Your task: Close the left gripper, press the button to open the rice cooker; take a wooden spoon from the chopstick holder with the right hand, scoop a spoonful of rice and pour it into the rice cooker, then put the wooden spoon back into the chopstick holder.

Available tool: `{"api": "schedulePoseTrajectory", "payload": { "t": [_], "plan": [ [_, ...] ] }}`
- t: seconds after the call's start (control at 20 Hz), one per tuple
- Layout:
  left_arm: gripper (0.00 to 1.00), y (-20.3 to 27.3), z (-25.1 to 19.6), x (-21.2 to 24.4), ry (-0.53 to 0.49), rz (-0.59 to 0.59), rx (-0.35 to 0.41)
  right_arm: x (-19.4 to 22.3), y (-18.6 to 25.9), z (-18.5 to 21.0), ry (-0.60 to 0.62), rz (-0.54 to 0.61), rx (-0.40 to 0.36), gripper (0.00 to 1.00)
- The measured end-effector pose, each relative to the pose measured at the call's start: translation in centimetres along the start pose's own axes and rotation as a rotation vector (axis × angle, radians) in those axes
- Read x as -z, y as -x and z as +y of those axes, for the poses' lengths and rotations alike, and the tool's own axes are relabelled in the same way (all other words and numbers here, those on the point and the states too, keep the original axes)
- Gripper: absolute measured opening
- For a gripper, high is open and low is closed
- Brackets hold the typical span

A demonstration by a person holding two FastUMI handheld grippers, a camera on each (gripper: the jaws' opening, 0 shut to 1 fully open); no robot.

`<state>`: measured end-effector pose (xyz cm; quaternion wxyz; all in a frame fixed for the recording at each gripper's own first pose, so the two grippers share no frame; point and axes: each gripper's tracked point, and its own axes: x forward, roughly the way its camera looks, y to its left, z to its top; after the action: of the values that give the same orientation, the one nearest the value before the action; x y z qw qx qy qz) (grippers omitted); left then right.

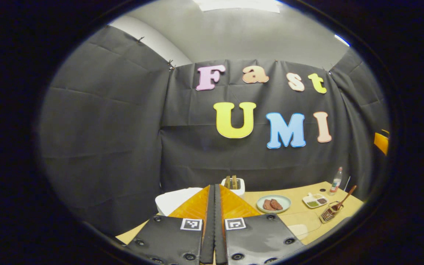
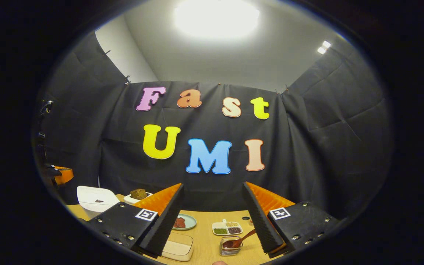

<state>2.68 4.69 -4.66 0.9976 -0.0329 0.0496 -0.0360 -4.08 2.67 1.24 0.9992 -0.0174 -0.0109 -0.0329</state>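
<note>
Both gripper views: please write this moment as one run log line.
left gripper shut | right gripper open | rice cooker closed | wooden spoon in chopstick holder

White rice cooker [image 2: 96, 200] sits at table's left, lid down. Wooden spoon [image 2: 238, 240] stands tilted in the wire chopstick holder [image 2: 230, 247], handle leaning up to the right. Clear rice container [image 2: 178, 248] lies left of the holder, near it.

White rice cooker [image 2: 96, 200], tan table [image 2: 206, 243]
</note>
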Motion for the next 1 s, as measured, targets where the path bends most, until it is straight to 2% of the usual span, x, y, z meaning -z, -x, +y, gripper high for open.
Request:
{"api": "schedulePoseTrajectory", "payload": {
  "t": [0.35, 0.4, 0.5, 0.6, 1.0],
  "plan": [
    [0.08, -5.2, 1.7, 3.4, 0.023, 0.072, 0.03, 1.1, 1.2, -0.9, 0.018, 0.034, 0.084, 0.95],
    [0.11, -6.1, 1.6, 4.2, 0.037, 0.089, 0.04, 1.2, 1.5, -0.9, 0.02, 0.04, 0.097, 0.95],
    [0.06, -7.8, 1.3, 6.2, 0.05, 0.137, 0.078, 1.4, 1.9, -1.1, 0.023, 0.05, 0.12, 0.95],
    [0.09, -9.4, 1.6, 7.7, 0.054, 0.165, 0.09, 1.7, 2.5, -1.0, 0.034, 0.062, 0.137, 0.95],
    [0.09, -13.6, 1.9, 14.2, 0.041, 0.281, 0.11, 2.5, 4.1, -1.8, 0.067, 0.1, 0.192, 0.95]
  ]
}}
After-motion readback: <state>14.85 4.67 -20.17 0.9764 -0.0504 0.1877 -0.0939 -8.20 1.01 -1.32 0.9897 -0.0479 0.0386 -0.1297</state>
